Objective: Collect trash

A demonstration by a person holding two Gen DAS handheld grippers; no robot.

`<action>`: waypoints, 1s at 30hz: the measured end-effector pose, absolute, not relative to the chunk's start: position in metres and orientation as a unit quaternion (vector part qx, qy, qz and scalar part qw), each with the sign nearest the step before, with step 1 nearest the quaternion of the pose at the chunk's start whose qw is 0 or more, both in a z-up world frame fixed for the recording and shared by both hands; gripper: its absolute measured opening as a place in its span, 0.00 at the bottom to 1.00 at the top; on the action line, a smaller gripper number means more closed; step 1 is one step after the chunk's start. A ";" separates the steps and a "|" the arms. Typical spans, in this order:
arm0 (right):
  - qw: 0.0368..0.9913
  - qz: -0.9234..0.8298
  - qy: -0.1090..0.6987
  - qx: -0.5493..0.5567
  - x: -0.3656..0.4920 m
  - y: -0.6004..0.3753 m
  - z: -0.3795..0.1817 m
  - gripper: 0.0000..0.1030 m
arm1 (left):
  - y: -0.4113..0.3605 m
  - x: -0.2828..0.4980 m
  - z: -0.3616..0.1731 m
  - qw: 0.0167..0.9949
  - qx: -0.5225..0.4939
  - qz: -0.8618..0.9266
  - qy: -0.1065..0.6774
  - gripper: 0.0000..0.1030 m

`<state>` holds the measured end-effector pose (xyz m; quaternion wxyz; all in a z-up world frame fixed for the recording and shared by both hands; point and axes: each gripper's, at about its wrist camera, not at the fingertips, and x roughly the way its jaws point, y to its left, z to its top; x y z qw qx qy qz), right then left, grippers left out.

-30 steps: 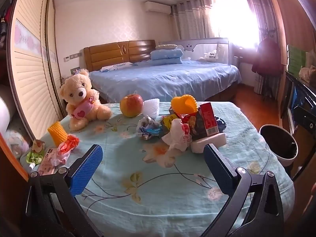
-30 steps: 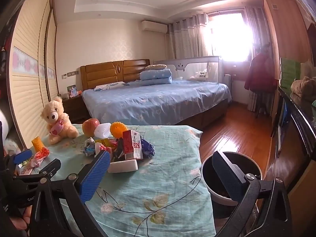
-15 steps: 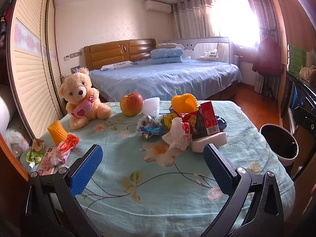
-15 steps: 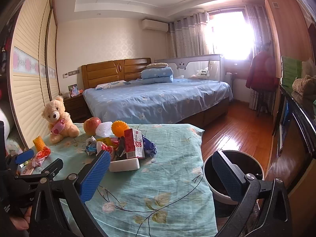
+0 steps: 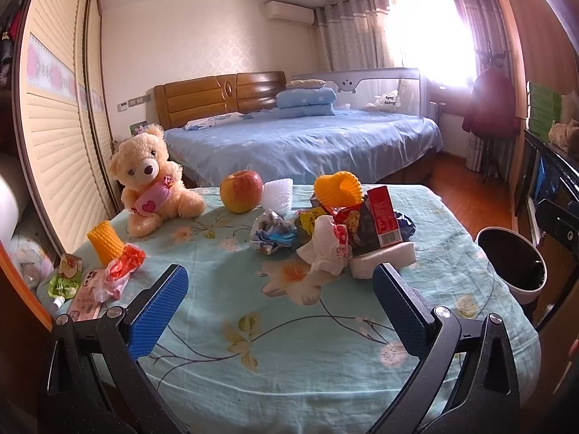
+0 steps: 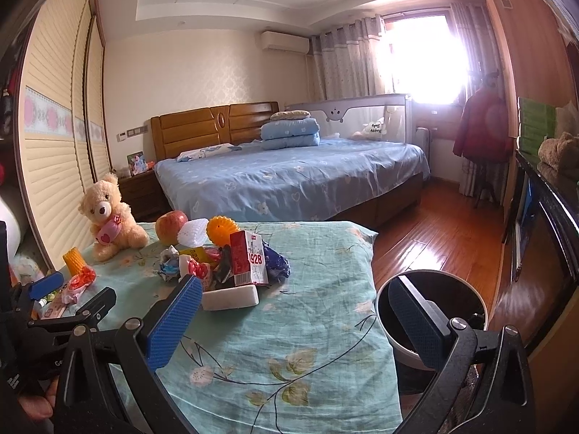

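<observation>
A heap of trash sits mid-table: a red carton (image 5: pixel 383 217) (image 6: pixel 249 262), a crumpled white tissue (image 5: pixel 325 249), a white foam block (image 5: pixel 383 264) (image 6: pixel 230 297), wrappers (image 5: pixel 271 233) and an orange foam net (image 5: pixel 338 188). A white-rimmed trash bin (image 5: pixel 512 264) (image 6: pixel 432 313) stands on the floor to the table's right. My left gripper (image 5: pixel 278 300) is open and empty, above the near table edge, short of the heap. My right gripper (image 6: pixel 295 320) is open and empty, over the table's right side beside the bin. The left gripper also shows in the right wrist view (image 6: pixel 72 289).
A teddy bear (image 5: pixel 152 177), an apple (image 5: pixel 241 190), a white foam net (image 5: pixel 278 191), a yellow foam net (image 5: pixel 105 244), a red wrapper (image 5: pixel 125 266), a pouch (image 5: pixel 63 280) and a pink phone (image 5: pixel 87 298) lie on the teal floral tablecloth (image 5: pixel 289 343). A bed (image 5: pixel 307 141) stands behind.
The right gripper has drifted slightly, so the table and bin sit a little differently in its view. The left gripper has barely moved. Both stay open.
</observation>
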<state>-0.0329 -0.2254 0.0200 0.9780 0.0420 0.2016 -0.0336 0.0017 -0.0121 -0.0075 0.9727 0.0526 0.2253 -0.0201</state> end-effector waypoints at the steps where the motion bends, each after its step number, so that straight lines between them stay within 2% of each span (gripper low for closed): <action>1: 0.978 -0.033 0.202 0.042 -0.033 -0.226 0.020 1.00 | -0.012 0.002 -0.007 0.973 0.053 -0.021 0.225 1.00; 30: 0.978 -0.029 0.203 0.046 -0.036 -0.227 0.020 1.00 | -0.014 0.002 -0.006 0.972 0.053 -0.019 0.227 1.00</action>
